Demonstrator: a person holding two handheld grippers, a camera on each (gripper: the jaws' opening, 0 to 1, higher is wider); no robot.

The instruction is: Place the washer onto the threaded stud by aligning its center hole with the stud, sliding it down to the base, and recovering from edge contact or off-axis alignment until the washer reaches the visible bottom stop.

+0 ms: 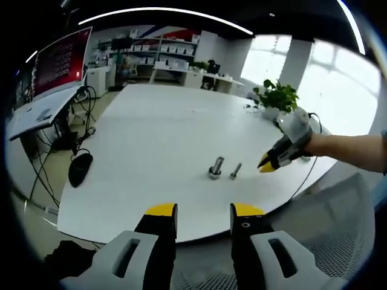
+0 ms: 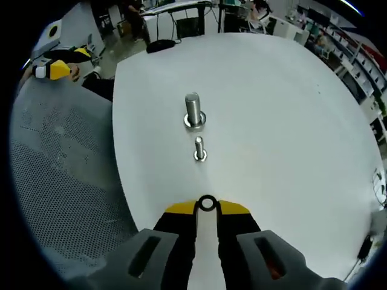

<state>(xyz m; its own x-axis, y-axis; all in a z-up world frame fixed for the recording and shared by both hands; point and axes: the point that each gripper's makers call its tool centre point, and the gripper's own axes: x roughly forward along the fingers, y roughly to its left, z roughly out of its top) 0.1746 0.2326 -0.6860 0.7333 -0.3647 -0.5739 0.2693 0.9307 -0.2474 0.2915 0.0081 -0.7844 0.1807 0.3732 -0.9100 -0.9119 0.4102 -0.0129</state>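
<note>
Straight ahead of the right gripper, clamped on a small dark ring washer, two upright steel studs stand in line on the white counter: the short threaded stud nearer, the taller stud behind; the left gripper waits apart.

The left gripper view faces the table from its edge; the right gripper view looks down closer, sharing both studs.
</note>
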